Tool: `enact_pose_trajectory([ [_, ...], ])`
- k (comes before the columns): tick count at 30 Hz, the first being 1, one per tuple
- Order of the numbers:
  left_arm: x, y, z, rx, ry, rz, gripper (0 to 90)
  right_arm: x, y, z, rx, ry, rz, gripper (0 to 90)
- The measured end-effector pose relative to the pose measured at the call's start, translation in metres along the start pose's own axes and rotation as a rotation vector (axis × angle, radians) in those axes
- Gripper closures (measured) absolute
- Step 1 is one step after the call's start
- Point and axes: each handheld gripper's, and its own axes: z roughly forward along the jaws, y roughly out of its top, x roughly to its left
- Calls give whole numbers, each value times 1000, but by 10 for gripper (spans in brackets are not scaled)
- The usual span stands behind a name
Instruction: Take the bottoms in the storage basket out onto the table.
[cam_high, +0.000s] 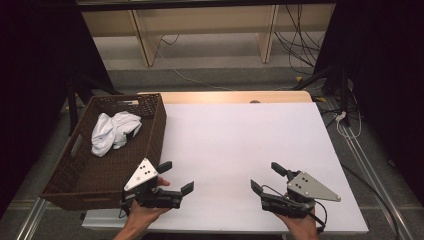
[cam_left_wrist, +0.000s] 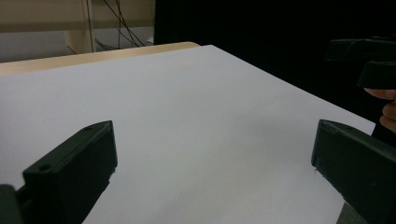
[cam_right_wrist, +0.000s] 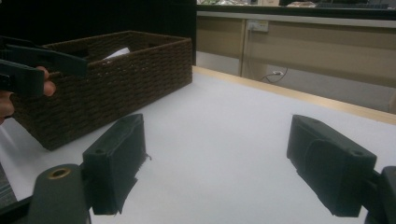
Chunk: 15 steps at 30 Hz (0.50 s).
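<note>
Both tongs, the left tongs (cam_high: 176, 176) and the right tongs (cam_high: 265, 177), hover spread and empty over the bare white desk (cam_high: 240, 145). The white cloth (cam_high: 112, 131) lies crumpled in the brown wicker basket (cam_high: 155, 135), beyond and to the left of the left tongs (apparently already put away). Little seems left to do. No readable writing anywhere.

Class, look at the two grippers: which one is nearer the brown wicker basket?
The left gripper. It is held right beside the basket with the white cloth; the right gripper is farther across the white table.
</note>
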Motion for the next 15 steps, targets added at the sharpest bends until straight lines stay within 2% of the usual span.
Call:
enact_pose_trajectory([
  [15, 7, 17, 6, 52, 6, -25, 0, -1, 0, 0, 4, -3, 3, 207],
])
